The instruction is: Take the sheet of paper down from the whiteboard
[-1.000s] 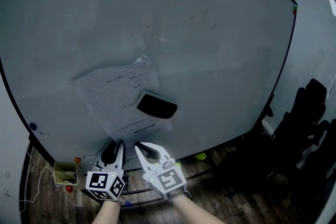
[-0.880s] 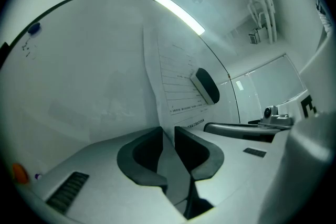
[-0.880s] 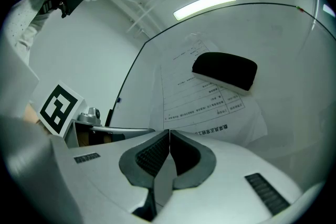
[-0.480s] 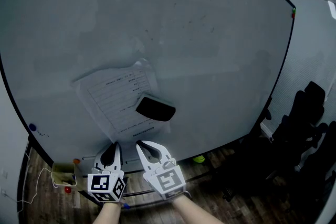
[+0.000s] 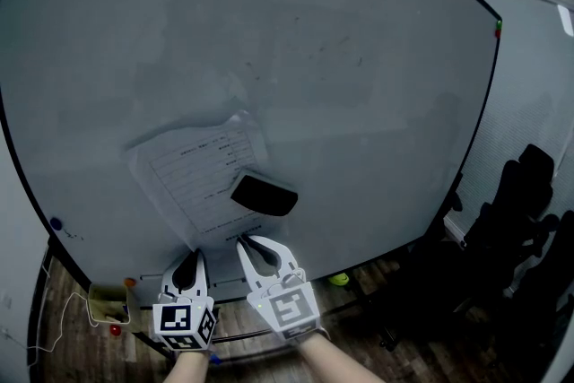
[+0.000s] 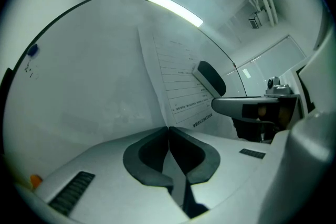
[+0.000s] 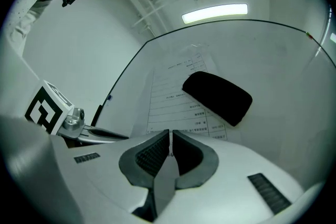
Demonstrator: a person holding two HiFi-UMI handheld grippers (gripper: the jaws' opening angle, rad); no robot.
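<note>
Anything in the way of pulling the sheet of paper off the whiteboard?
Yes: the black eraser sits on the sheet of paper, pinning it to the whiteboard just above the right tongs. Nothing separates tongs from paper: the left tongs and right tongs are both shut on its bottom edge.

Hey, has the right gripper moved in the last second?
Yes. The right gripper has risen up the whiteboard, narrowing its gap to the black eraser on the sheet of paper.
</note>
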